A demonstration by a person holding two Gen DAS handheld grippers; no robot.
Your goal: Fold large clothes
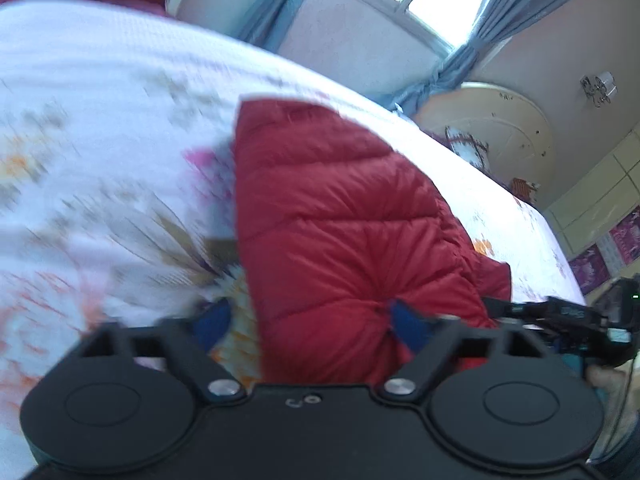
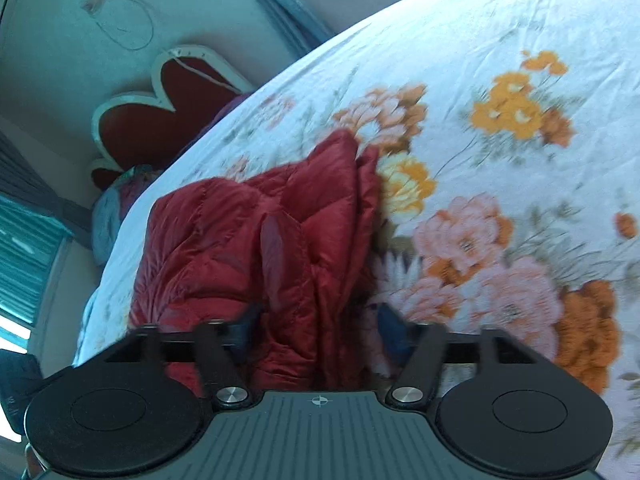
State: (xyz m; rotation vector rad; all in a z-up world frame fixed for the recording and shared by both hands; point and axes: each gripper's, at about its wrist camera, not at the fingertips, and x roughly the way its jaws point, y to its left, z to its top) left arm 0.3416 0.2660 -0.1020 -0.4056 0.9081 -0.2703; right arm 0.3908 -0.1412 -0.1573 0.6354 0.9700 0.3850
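Note:
A red quilted down jacket [image 1: 340, 216] lies folded on a bed with a white floral sheet [image 1: 100, 120]. In the left wrist view my left gripper [image 1: 312, 322] is open wide at the jacket's near end. Its left blue finger [image 1: 216, 322] is over the sheet and its right finger [image 1: 408, 326] rests on the red fabric. In the right wrist view the jacket [image 2: 240, 240] is bunched in thick folds. My right gripper [image 2: 320, 326] is open and straddles the near folds, with one finger [image 2: 248, 324] on the jacket and the other [image 2: 390, 330] at its edge by the sheet [image 2: 500, 160].
The other gripper's black body [image 1: 568, 314] shows at the right of the left wrist view, with a hand below it. A red heart-shaped headboard [image 2: 148, 120], a pale round panel [image 1: 500, 128], a window with blue curtains [image 1: 460, 52] and a pillow [image 2: 108, 216] ring the bed.

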